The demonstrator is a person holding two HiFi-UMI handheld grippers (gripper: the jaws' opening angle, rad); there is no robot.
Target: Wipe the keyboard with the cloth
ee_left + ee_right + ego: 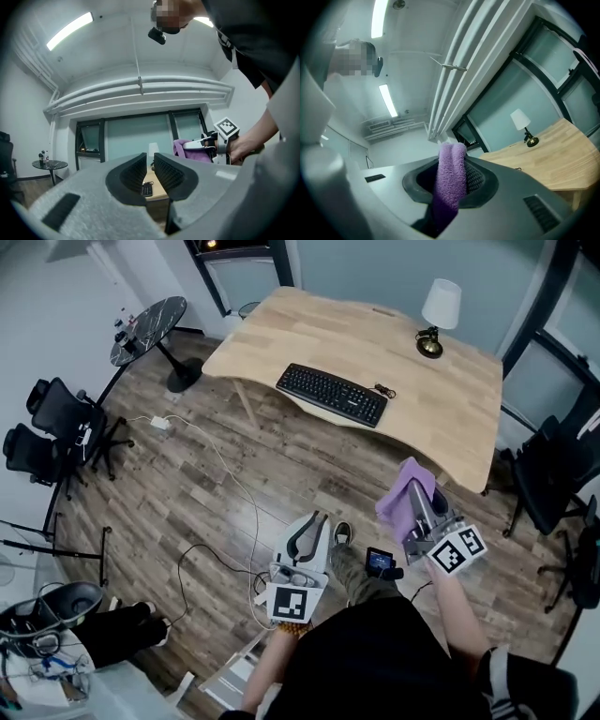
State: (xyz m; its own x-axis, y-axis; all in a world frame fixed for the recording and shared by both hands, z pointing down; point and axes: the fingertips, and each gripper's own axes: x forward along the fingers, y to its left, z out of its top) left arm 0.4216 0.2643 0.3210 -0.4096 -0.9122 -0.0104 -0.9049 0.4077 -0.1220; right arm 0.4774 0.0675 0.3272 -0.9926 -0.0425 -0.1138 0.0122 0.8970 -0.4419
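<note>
Left gripper (150,165) held level, fingers (135,174) seemingly closed and empty; right gripper (455,182) clamps the cloth (451,161).

Soft, even light all over, coming from ceiling strip lights (70,30) that blow out to pure white in both gripper views. Slight sheen on the wood floor (281,486), faint shadow under the desk (375,343). Heavy fisheye bending, dark corners, blurry near foreground.

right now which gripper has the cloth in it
The right gripper: its jaws are shut on the purple cloth. The left gripper is shut too, with nothing between its jaws.
</note>
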